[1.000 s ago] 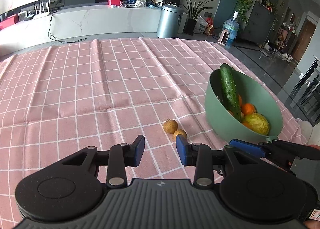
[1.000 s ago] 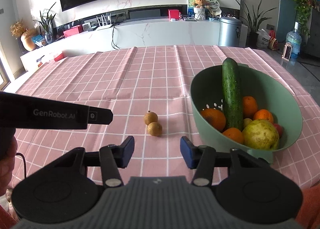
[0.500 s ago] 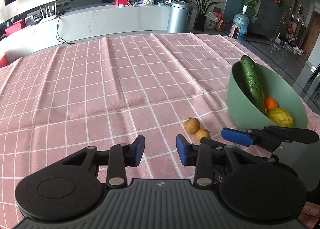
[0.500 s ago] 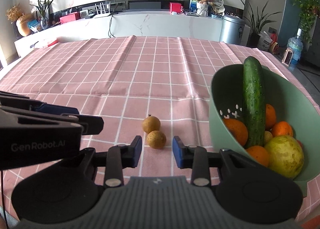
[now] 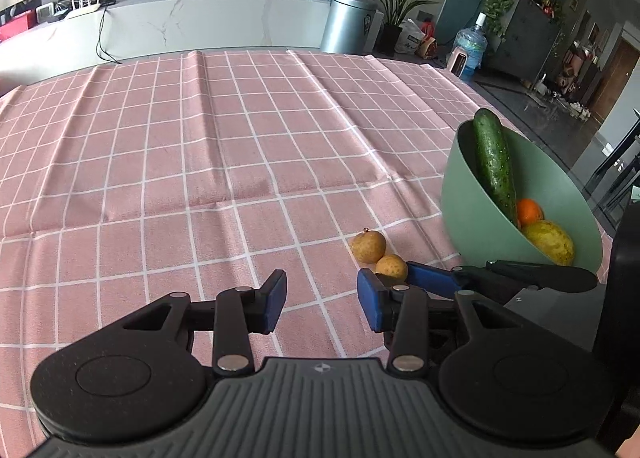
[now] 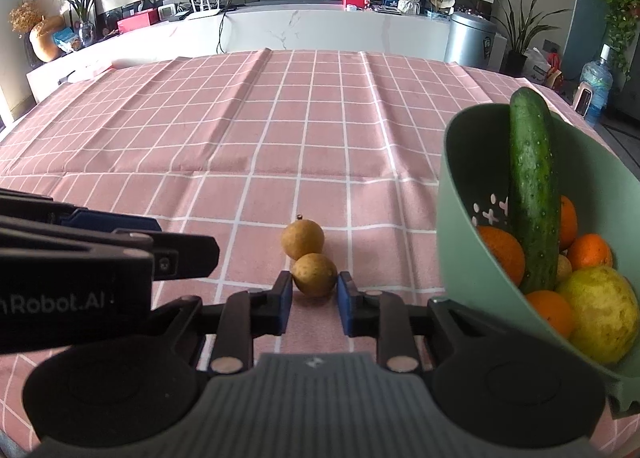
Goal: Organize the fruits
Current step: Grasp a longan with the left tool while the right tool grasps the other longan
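Two small brown round fruits lie touching on the pink checked cloth. The near fruit [image 6: 314,274] sits between the fingertips of my right gripper [image 6: 314,294], whose jaws stand close on either side of it but show small gaps. The far fruit [image 6: 302,238] lies just beyond. Both show in the left wrist view, near fruit [image 5: 392,265] and far fruit [image 5: 369,246]. My left gripper [image 5: 322,300] is open and empty, to the left of the fruits. A green bowl [image 6: 452,193] to the right holds a cucumber [image 6: 534,193], oranges and a yellow-green fruit [image 6: 600,314].
The pink checked tablecloth [image 5: 200,161] covers the table to the far edge. The bowl also shows in the left wrist view [image 5: 472,217], near the table's right edge. The left gripper's body [image 6: 80,270] fills the left of the right wrist view.
My right gripper has moved forward and narrowed its jaws around the near brown fruit. My left gripper has stayed open and shifted slightly left.
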Motion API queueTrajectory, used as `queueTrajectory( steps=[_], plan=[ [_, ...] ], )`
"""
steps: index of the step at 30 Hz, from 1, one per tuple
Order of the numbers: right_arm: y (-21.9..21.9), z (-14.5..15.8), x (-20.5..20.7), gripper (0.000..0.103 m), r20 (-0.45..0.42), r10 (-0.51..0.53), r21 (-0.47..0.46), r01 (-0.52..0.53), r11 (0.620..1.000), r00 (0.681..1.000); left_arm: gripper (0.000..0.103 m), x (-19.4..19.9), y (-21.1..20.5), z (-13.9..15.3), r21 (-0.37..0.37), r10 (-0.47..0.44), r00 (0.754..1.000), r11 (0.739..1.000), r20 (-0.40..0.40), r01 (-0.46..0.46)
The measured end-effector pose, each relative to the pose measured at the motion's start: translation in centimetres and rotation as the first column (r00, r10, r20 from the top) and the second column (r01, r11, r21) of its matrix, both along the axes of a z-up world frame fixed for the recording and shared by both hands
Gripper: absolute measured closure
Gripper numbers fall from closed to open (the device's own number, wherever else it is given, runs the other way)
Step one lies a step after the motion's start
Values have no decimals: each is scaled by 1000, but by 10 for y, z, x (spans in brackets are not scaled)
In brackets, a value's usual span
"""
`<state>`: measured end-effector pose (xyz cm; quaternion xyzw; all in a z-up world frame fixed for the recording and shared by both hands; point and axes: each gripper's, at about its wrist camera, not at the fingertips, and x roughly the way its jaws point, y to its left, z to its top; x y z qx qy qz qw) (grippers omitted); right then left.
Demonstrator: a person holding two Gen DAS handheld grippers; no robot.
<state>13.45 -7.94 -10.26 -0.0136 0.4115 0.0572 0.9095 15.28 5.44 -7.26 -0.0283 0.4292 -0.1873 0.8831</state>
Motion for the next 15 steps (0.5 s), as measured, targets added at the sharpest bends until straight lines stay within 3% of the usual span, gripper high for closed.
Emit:
queueTrajectory(
  steps=[11, 15],
  plan=[
    [-15, 13, -16, 85, -47, -11, 45, 14, 999, 999, 63, 9, -23, -1, 32, -109, 994, 994, -6, 109],
    [-29, 16, -23, 85, -72, -71, 58, 75, 995, 995, 63, 16, -45, -6, 97, -168, 986, 981, 11, 166]
  ],
)
